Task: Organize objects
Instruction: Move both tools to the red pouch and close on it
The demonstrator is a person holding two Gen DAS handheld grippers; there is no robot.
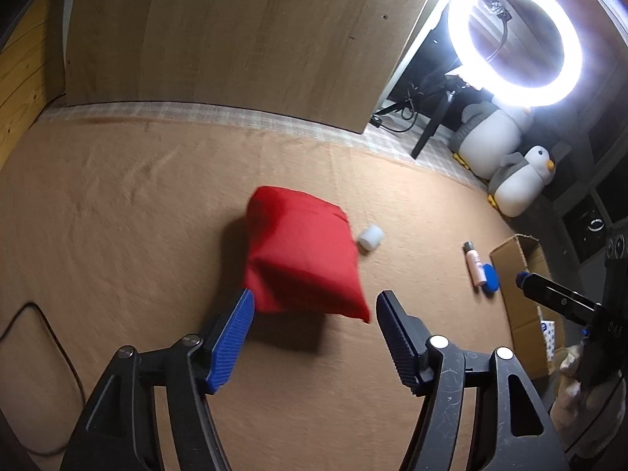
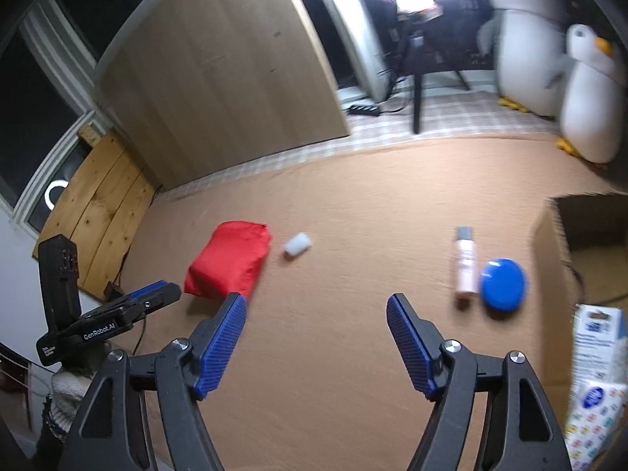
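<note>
A red fabric pouch lies on the tan cloth just ahead of my left gripper, which is open and empty above the cloth. It also shows in the right wrist view. A small white cylinder lies right of the pouch, also in the right wrist view. A pink tube and a blue round disc lie beside a cardboard box. My right gripper is open and empty, between the pouch and the tube.
The box holds printed white packs. Two plush penguins and a ring light on a stand are at the back right. A wooden panel stands behind the cloth. A black cable runs at the left.
</note>
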